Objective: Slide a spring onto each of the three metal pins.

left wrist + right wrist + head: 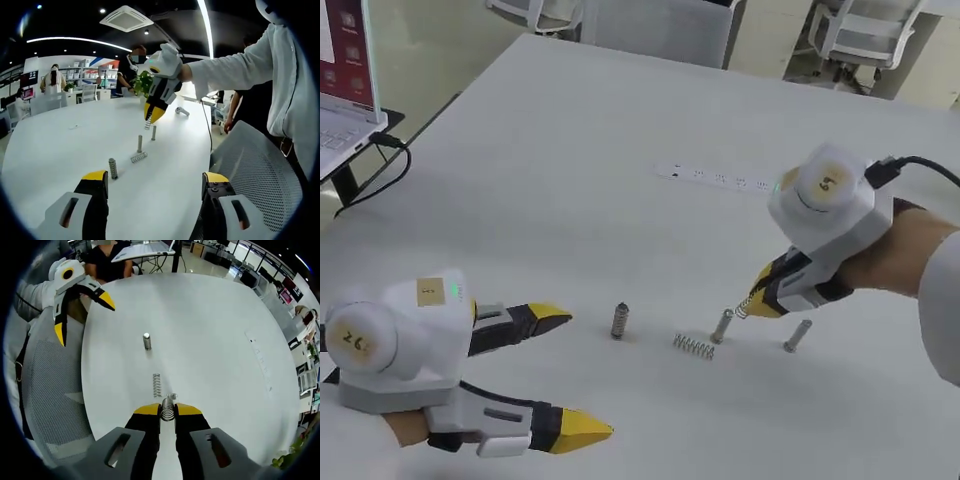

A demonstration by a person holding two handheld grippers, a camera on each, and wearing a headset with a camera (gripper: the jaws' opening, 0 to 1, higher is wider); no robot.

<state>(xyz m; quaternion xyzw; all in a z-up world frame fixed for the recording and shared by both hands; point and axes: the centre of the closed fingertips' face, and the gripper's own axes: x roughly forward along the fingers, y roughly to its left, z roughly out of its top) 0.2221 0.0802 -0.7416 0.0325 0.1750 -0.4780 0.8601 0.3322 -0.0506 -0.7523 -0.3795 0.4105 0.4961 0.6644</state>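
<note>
Three short metal pins stand on the white table. The left pin carries a spring. The middle pin and right pin are bare. A loose spring lies flat beside the middle pin. My right gripper is shut on another spring, held just above the middle pin's top. In the right gripper view the loose spring and the sprung pin lie ahead. My left gripper rests open at the near left, holding nothing, its jaws wide apart in the left gripper view.
A white power strip lies farther back on the table. A laptop with a black cable sits off the far-left edge. Office chairs stand behind the table. A grey mesh chair is close to the near edge.
</note>
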